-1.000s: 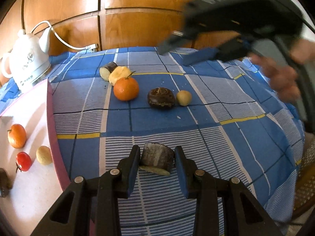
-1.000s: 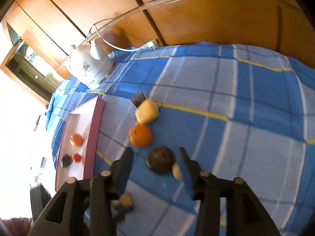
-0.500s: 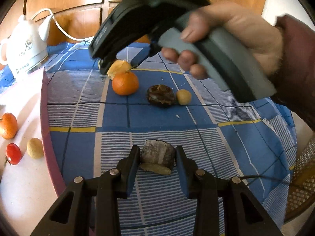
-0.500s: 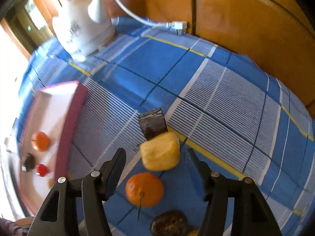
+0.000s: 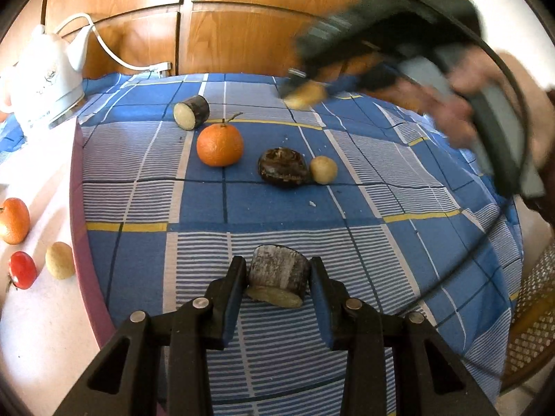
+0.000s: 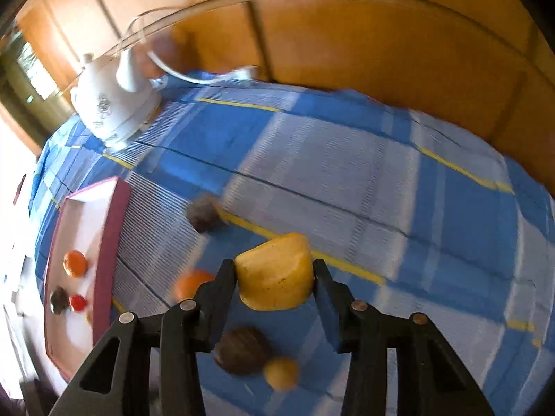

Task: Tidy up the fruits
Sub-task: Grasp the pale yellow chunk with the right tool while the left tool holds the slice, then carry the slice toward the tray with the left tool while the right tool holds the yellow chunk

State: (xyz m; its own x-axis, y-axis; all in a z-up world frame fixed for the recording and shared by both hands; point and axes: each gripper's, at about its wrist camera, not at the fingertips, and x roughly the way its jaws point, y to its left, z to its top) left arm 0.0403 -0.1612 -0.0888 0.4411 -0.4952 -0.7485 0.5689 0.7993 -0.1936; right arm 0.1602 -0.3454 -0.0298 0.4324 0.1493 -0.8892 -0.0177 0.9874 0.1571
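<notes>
Gripping a dark-skinned cylindrical fruit slice point(image 5: 279, 272), our left tongs point(image 5: 277, 286) are shut tight on it just above the blue checked cloth point(image 5: 364, 208) covering the desk. Our right tongs point(image 6: 275, 279) are closing, with a yellow wedge-shaped fruit chunk point(image 6: 275, 270) between the jaws, both pads against its sides, raised off the cloth. On the cloth we note a round orange tangerine point(image 5: 220, 145), beside it a dark wrinkled fruit point(image 5: 282, 167); the pink-rimmed white tray point(image 6: 104, 263) holds more

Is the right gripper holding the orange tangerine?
No, the right gripper has the yellow fruit chunk between its closing fingers, while the tangerine sits on the blue cloth.
</notes>
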